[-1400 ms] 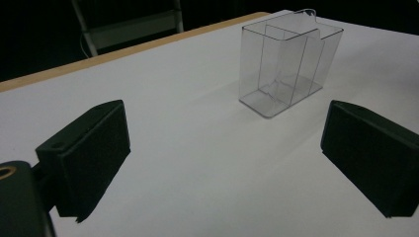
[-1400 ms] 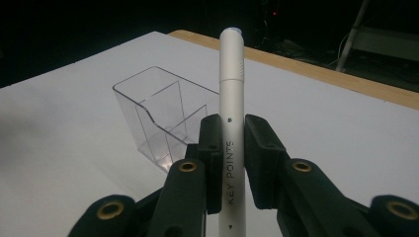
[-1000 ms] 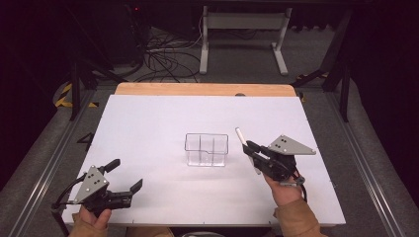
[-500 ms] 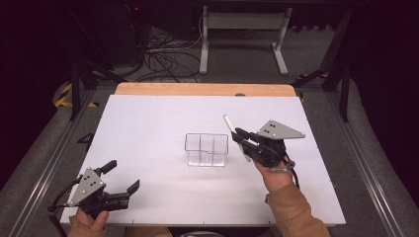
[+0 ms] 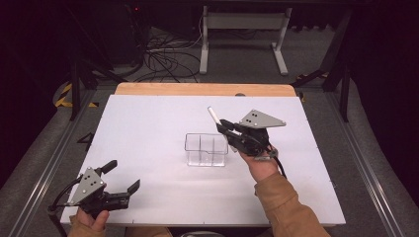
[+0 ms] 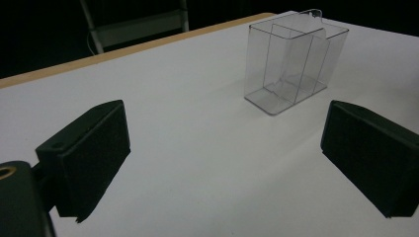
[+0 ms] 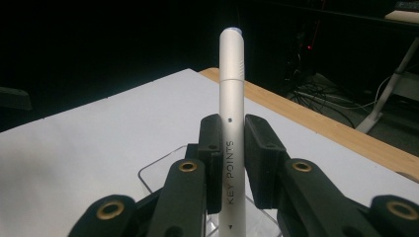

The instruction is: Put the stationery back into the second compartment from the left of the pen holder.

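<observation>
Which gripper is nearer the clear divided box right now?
Right. The right gripper, shut on the white pen, hangs just beside the clear box, at its upper right corner in the high view. The left gripper rests open near the table's front left corner, well apart.

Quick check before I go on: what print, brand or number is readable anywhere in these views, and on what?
"KEY POINTS": printed lengthwise down the barrel of the white pen clamped in the right gripper.
Below it a small dark triangle mark, no letters.
The clear plastic organizer, the left gripper and the white table carry no readable print.
</observation>
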Tool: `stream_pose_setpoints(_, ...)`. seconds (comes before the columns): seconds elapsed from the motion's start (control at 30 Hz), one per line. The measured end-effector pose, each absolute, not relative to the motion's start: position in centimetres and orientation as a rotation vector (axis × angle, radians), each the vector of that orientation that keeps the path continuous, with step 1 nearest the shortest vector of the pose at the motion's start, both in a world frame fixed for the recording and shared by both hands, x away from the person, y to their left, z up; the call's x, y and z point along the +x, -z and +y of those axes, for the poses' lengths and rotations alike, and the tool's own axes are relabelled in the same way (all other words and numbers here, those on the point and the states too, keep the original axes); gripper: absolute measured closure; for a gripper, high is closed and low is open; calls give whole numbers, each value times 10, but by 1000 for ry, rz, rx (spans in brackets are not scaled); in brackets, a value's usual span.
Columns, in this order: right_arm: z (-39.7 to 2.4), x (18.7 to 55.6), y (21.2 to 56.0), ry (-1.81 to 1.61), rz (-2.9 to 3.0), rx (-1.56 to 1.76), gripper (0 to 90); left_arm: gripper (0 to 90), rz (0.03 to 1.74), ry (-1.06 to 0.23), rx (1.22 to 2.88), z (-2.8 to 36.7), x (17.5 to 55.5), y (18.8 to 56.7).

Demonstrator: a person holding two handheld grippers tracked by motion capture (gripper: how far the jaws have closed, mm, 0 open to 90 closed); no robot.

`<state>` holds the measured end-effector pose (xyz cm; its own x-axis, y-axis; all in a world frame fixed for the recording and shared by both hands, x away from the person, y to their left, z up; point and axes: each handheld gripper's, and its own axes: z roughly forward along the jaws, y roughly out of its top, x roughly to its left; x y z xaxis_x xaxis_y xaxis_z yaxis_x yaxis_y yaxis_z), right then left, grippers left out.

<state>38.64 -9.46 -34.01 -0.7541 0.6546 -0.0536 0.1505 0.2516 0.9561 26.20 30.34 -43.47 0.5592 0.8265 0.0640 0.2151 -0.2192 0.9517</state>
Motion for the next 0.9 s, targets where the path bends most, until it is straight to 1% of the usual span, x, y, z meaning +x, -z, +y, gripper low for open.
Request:
stream_pose_setpoints(0.43,-74,404,346,-1575,2096,752,787,56,868,-715,1740,303,263,435)
stream_pose_setpoints(0.9,-52,420,360,-1589,2112,763,786,56,864,-709,1739,303,263,435)
